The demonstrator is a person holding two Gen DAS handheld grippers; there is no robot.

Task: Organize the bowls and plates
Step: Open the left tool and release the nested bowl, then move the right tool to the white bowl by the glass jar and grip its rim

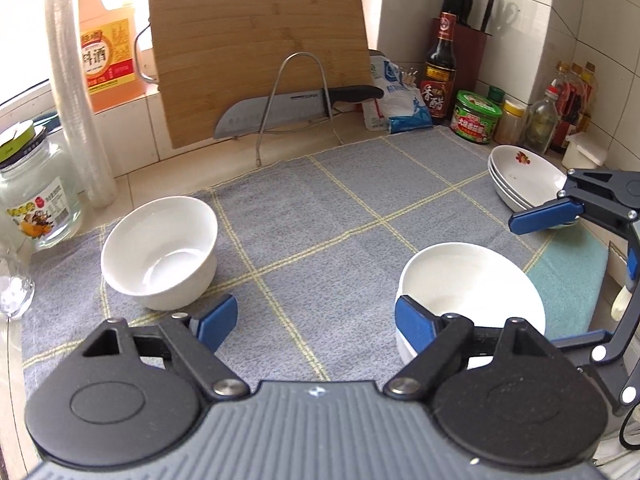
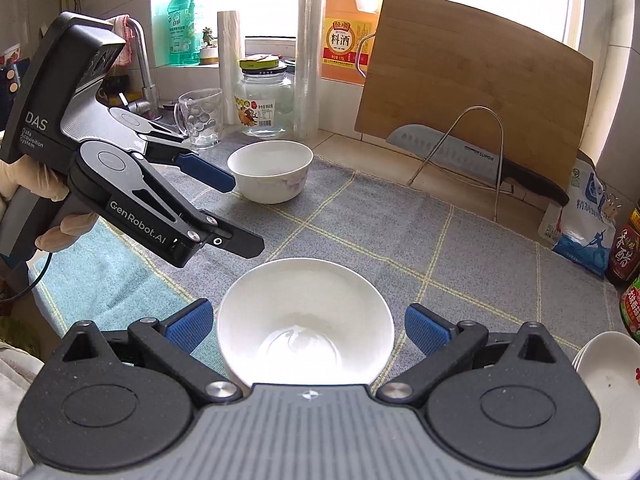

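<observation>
A gray cloth (image 1: pixel 320 208) with yellow lines is spread over a kitchen counter, and a blue-green towel (image 1: pixel 568 272) is seen at its edge. White tiles cover the wall. A wooden cutting board (image 1: pixel 256 48) is leaned against the wall, with a big knife (image 1: pixel 280 110) in a wire rack in front of it. Bottles and jars are lined up in the corner.

2 white bowls are set on the cloth, well apart. The small bowl (image 2: pixel 270 176) is empty. The big bowl (image 2: pixel 306 328) is empty too. A stack of plates (image 1: pixel 524 178) is placed near the corner; nothing is seen in the top plate.

The left gripper (image 1: pixel 316 320) is held open with nothing between its fingers. The right gripper (image 2: pixel 306 326) is opened wide around the big bowl, and the bowl is not touched by its pads.
</observation>
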